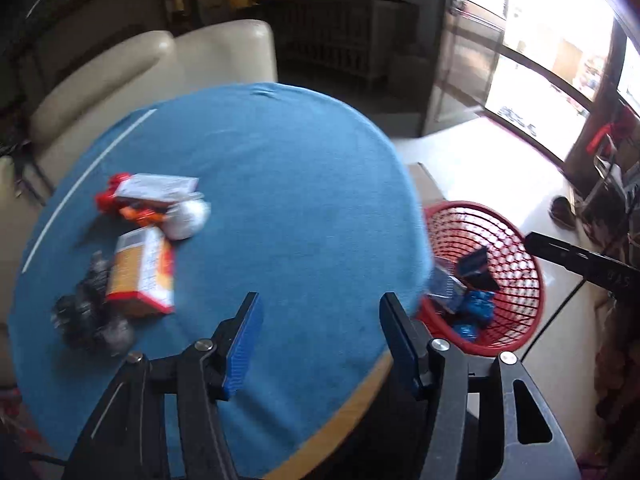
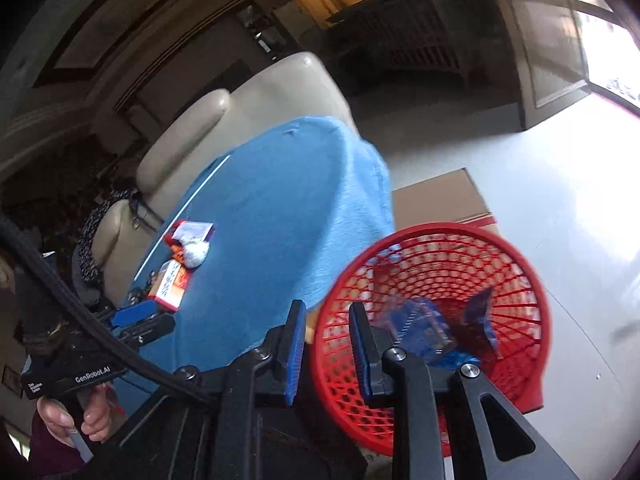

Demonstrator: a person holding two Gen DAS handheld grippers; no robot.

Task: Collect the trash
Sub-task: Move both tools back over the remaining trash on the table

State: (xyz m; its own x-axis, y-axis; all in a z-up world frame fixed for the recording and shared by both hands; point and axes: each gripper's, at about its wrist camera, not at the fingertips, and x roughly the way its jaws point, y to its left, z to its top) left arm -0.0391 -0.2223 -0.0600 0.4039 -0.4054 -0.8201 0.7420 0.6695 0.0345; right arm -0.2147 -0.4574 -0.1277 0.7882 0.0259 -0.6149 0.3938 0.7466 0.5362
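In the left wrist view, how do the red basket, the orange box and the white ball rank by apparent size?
1. red basket, largest, though part lies behind the table edge.
2. orange box.
3. white ball, smallest.
The ball lies farther from the camera than the box, so their true order is less sure.

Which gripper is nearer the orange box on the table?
Left. The left gripper is over the table near the orange box; the right gripper is off the table's edge at the red basket.
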